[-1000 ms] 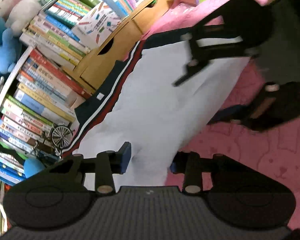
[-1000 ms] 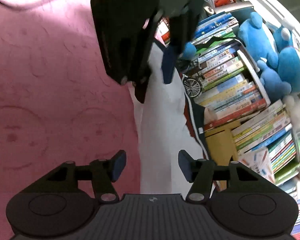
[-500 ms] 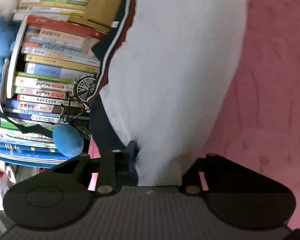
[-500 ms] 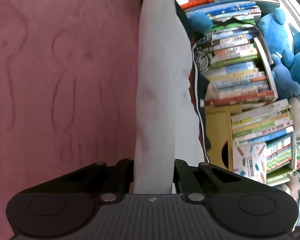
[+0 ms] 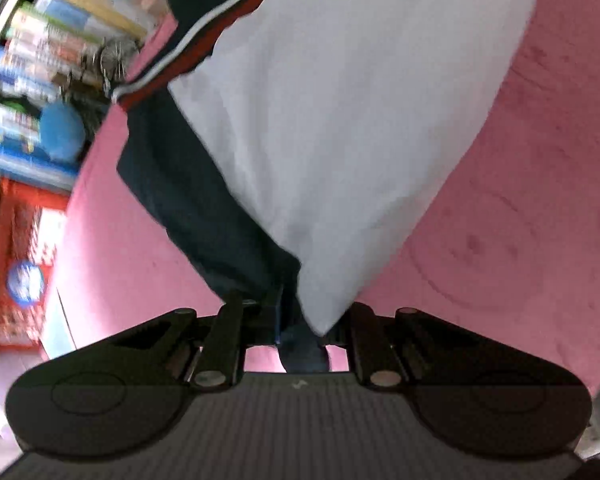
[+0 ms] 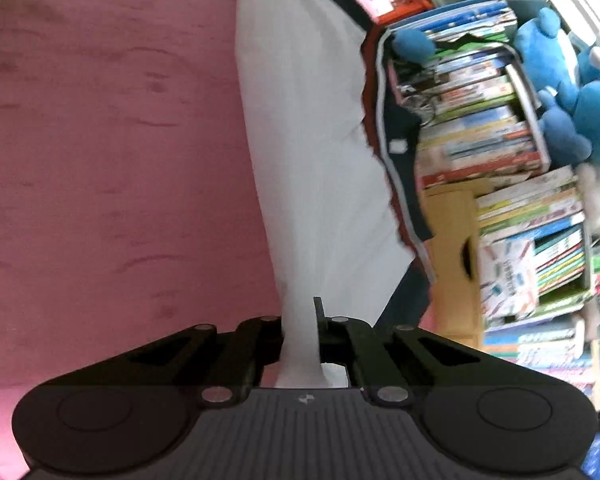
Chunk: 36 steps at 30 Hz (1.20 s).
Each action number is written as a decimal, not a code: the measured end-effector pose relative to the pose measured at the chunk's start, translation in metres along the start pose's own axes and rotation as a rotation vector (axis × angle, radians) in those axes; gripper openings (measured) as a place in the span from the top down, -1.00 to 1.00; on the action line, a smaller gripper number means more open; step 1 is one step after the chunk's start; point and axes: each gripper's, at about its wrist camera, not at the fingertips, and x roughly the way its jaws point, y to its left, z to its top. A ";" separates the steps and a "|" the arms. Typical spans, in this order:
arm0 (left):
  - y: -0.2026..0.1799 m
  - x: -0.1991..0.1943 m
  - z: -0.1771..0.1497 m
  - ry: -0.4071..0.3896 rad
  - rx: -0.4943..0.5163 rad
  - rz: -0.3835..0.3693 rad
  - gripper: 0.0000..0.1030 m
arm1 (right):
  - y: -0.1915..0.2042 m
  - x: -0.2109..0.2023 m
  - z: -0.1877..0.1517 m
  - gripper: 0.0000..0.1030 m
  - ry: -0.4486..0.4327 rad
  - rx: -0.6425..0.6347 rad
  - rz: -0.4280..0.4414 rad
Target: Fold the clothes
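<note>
Here both grippers, left gripper [image 5: 302, 320] and right gripper [image 6: 300, 336], apparently pinch shirt [image 5: 340, 100] corners over open pink blanket [image 6: 100, 140]

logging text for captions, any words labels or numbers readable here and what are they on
None can be read.
Book spines: print too small and blurred.
White tag on the shirt: looks blank.
Red box with blue round logo: blurred.
Both grippers, left and right: small emblem only, no letters.

A child's bedroom: pink bedspread [image 6: 100, 140], crammed picture books [image 6: 484, 132], blue plush toys [image 6: 560, 80].
</note>
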 end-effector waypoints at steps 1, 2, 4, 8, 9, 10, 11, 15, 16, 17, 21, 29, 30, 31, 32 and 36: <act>-0.004 -0.002 -0.005 0.007 -0.006 -0.001 0.75 | 0.007 -0.005 -0.002 0.89 0.006 0.003 0.019; -0.007 -0.004 -0.010 0.013 -0.010 -0.002 0.76 | 0.013 -0.009 -0.003 0.89 0.012 0.003 0.035; -0.009 -0.005 -0.019 0.022 -0.021 -0.004 0.75 | 0.025 -0.016 -0.006 0.88 0.026 0.000 0.063; -0.002 -0.003 -0.029 0.056 -0.064 -0.010 0.75 | 0.039 -0.022 -0.013 0.83 0.074 0.023 0.083; 0.002 -0.001 -0.032 0.074 -0.082 -0.009 0.76 | 0.042 -0.022 -0.016 0.82 0.091 0.034 0.087; 0.005 0.002 -0.037 0.097 -0.102 -0.003 0.77 | 0.044 -0.022 -0.021 0.81 0.107 0.045 0.087; 0.009 0.004 -0.042 0.121 -0.121 0.007 0.78 | 0.045 -0.024 -0.026 0.79 0.113 0.049 0.086; 0.024 0.009 -0.067 0.221 -0.203 0.020 0.75 | 0.043 -0.037 -0.036 0.54 0.129 0.072 0.092; 0.029 0.006 -0.072 0.235 -0.244 0.007 0.73 | 0.037 -0.041 -0.035 0.17 0.146 0.103 0.100; 0.035 0.002 -0.076 0.240 -0.287 -0.002 0.69 | 0.029 -0.046 -0.032 -0.27 0.171 0.144 0.112; 0.061 -0.037 -0.072 0.142 -0.511 -0.041 0.62 | -0.013 -0.074 -0.031 -0.51 0.186 0.425 0.166; 0.061 -0.077 0.042 -0.265 -0.748 -0.207 0.38 | -0.094 -0.029 0.011 -0.21 0.042 0.971 0.113; 0.056 -0.069 0.059 -0.288 -0.739 -0.206 0.37 | -0.101 -0.014 0.019 -0.17 0.019 1.014 0.112; 0.050 -0.062 0.076 -0.300 -0.728 -0.198 0.37 | -0.107 0.001 0.029 -0.09 0.001 1.052 0.115; 0.046 -0.051 0.089 -0.293 -0.713 -0.178 0.37 | -0.111 0.016 0.039 -0.01 -0.016 1.089 0.120; 0.054 0.006 0.104 -0.188 -0.706 -0.057 0.37 | -0.125 0.074 0.045 0.09 0.006 1.141 0.103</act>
